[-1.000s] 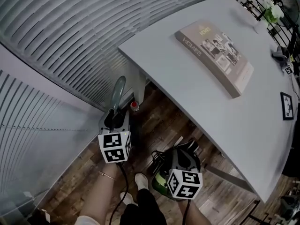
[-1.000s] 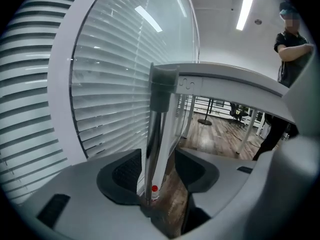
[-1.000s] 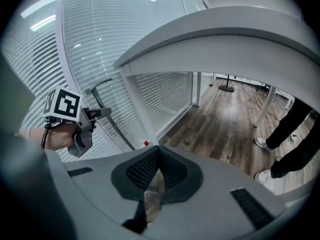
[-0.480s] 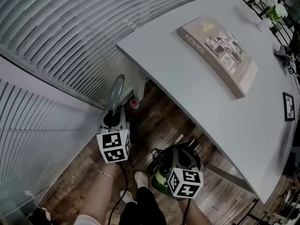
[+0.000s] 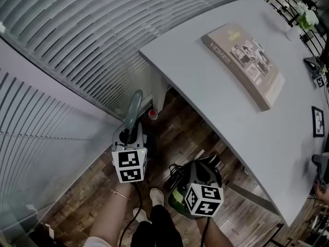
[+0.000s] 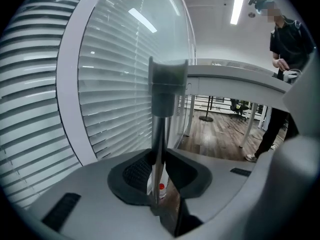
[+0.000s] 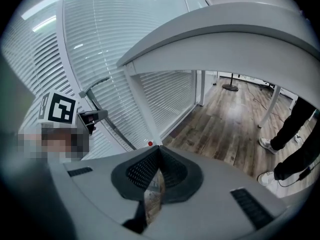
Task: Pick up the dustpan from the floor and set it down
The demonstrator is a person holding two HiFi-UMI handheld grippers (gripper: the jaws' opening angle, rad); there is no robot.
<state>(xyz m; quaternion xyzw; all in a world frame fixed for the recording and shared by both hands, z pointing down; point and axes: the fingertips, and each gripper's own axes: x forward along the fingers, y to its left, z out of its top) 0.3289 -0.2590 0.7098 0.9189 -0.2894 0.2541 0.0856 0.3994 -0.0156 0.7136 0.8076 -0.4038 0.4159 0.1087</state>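
The dustpan's long handle (image 5: pixel 134 106), a grey grip on a metal pole (image 6: pixel 159 144), stands upright by the blinds at the table's corner. The pan itself is hidden under my left gripper. My left gripper (image 5: pixel 126 136) has the pole between its dark pads (image 6: pixel 137 174), and its jaws are closing, both pads touching the pole. My right gripper (image 5: pixel 205 164) hangs lower right over the wooden floor, shut with nothing in it, its tips (image 7: pixel 159 149) meeting.
A white table (image 5: pixel 216 102) with a book (image 5: pixel 245 62) reaches over the floor to the right. A small red-capped bottle (image 5: pixel 153 114) stands by the table leg. Window blinds (image 5: pixel 77 40) close off the left. A green item and black cables (image 5: pixel 176 195) lie beneath my right gripper.
The head view has shifted slightly, so everything sits a little further right and lower. My left gripper stays at the handle's pole, and the right gripper has not moved.
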